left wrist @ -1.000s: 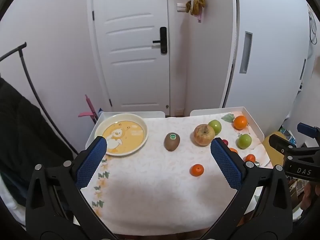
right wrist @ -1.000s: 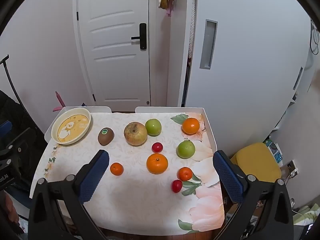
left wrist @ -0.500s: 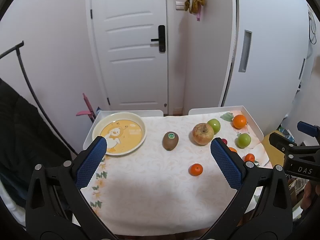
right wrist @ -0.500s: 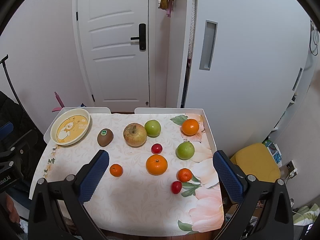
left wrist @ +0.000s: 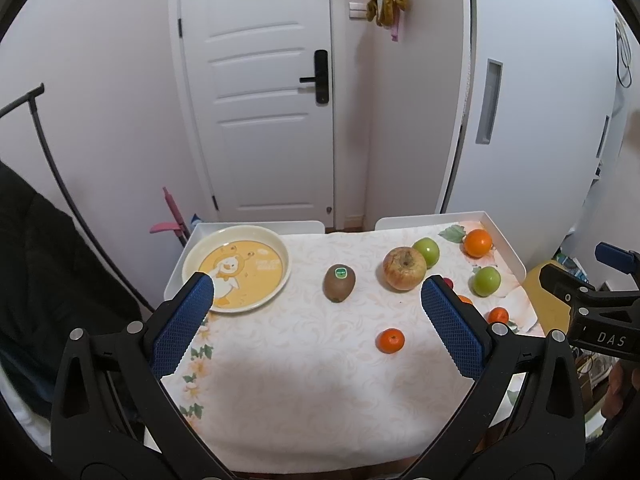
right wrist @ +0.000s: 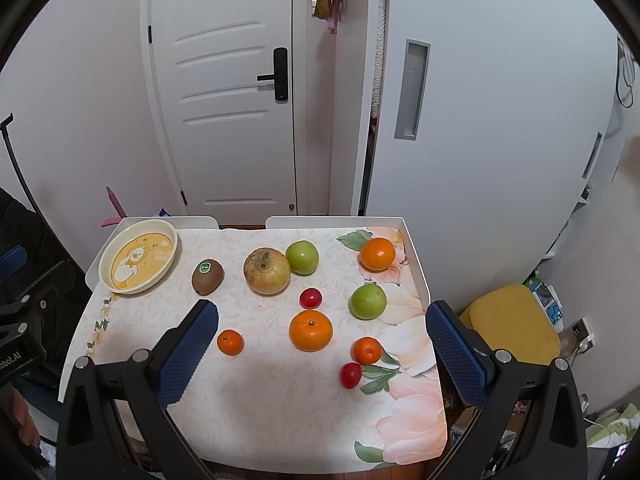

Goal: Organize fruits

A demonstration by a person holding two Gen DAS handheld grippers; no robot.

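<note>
Over the last second almost nothing on the desk (right wrist: 280, 420) had changed: every fruit lay where it had been, and only the two cameras had drifted a little, the left view pulling slightly back so the plate (left wrist: 280, 248) and kiwi (left wrist: 339, 283) sat a touch lower in frame. The left gripper (left wrist: 316, 320) hung above the near edge of the desk with its jaws spread wide and nothing between them; the right gripper (right wrist: 322, 344) was equally wide and empty, hovering over the fruit side. The plate stood bare at the far left corner, with the kiwi just beside it, then the large apple (right wrist: 267, 271) touching a green apple (right wrist: 302, 257). The oranges, tangerines and small red fruits were scattered to the right. Judging by this, the sorting had not begun, and both grippers seemed merely to be lining up for a first pick.
</note>
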